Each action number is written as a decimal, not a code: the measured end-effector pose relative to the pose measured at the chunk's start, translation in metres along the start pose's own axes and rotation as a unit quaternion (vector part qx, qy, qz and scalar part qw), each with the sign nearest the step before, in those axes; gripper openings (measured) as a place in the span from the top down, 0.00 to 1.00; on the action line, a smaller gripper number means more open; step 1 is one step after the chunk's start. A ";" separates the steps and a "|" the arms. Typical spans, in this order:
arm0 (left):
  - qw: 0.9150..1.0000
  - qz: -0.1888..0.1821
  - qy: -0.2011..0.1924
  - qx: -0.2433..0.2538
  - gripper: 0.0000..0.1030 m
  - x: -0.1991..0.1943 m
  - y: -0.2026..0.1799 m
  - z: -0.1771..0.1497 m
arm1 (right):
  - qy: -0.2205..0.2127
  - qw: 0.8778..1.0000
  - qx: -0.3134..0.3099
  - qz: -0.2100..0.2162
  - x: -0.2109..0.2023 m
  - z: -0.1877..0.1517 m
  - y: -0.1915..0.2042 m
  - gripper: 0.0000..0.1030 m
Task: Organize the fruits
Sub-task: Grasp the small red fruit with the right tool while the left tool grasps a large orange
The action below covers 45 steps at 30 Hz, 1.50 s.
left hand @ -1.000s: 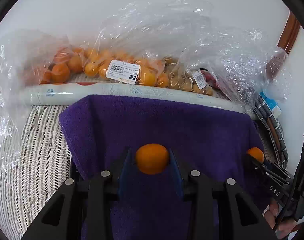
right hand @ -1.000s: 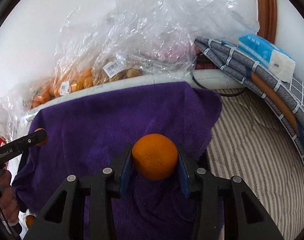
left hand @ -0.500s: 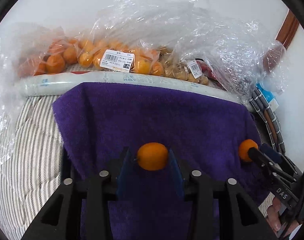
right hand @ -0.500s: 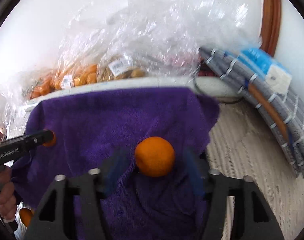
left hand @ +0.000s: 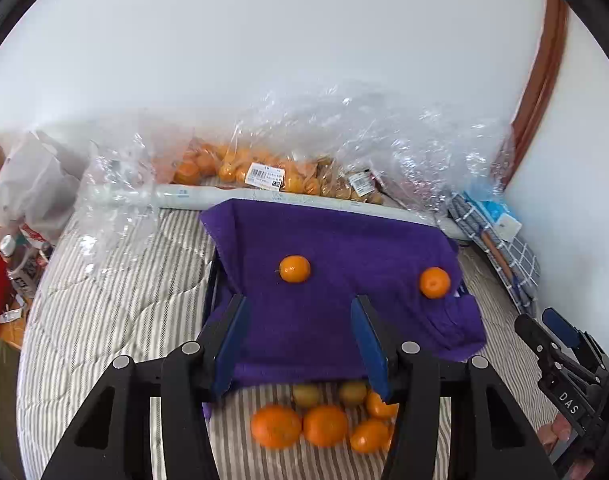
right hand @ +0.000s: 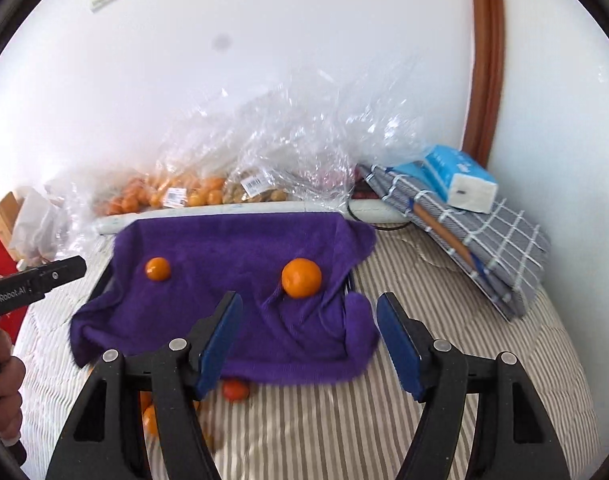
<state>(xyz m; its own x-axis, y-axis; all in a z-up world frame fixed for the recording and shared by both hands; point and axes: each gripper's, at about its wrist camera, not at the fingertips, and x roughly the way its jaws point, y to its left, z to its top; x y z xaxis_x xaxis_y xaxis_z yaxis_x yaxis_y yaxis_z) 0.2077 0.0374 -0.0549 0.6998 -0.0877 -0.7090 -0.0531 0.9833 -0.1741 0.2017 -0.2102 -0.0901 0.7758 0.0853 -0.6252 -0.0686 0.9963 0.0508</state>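
While the left gripper [left hand: 300,334] hangs with jaws apart and empty, one small orange [left hand: 294,269] lies on the purple towel [left hand: 344,248], a second orange [right hand: 301,278] further right, before the equally spread, empty right gripper [right hand: 310,338].

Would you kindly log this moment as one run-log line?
left gripper: open | right gripper: open | two oranges resting on purple towel | loose fruit pile on bed

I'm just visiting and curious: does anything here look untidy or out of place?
Yes. Several loose fruits lie on the striped bedding, partly under the purple towel's rumpled front edge, while only two oranges sit on it.
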 end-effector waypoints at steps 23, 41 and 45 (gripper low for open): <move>0.999 0.017 -0.029 0.012 0.51 -0.069 0.030 -0.082 | 0.043 0.999 0.010 0.025 -0.054 -0.083 0.016 0.38; 0.998 0.043 0.041 0.010 0.42 0.011 0.082 -0.092 | 0.092 0.994 0.010 0.059 0.064 -0.083 0.043 0.59; 0.999 0.033 0.037 0.013 0.42 0.012 0.086 -0.095 | 0.096 0.992 0.022 0.074 0.079 -0.082 0.042 0.64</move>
<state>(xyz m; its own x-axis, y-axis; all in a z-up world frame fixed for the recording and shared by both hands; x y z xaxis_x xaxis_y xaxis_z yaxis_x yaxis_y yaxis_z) 0.1440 0.1057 -0.1435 0.6407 -0.0322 -0.7671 -0.0786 0.9911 -0.1072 0.2082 -0.1618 -0.2014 0.6257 0.2336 -0.7443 -0.1424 0.9723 0.1855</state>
